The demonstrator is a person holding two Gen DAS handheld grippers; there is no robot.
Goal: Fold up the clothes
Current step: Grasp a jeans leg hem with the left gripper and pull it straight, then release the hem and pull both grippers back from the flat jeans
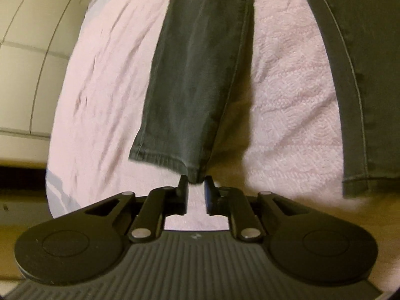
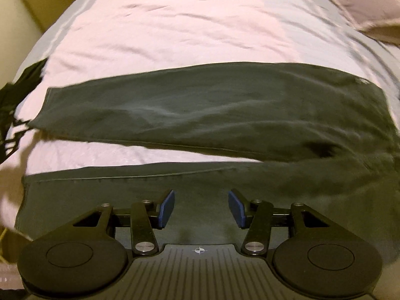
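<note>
I see one pair of dark grey trousers (image 2: 212, 115) spread flat on a bed (image 2: 175, 25), its two legs lying apart with a strip of pale pink cover between them. In the right wrist view the legs run across the middle and lower frame, hems toward the left; in the left wrist view one leg runs up the centre and the second curves along the right edge.

My left hand-held gripper (image 1: 196, 182) sits low at the bottom centre, pointing up along the centre leg. Its jaws stand narrow, with the corner of that leg's hem (image 1: 195, 175) caught between the two black tips, though the blur keeps me from judging how firm the pinch is.

My right hand-held gripper (image 2: 201, 208) hovers over the nearer leg, lower centre of its view, jaws wide and nothing between the two blue pads (image 2: 167, 208).

One pillow (image 2: 362, 5) lies in the upper right. Pale floor tiles (image 1: 30, 50) show at the left of the left wrist view.
</note>
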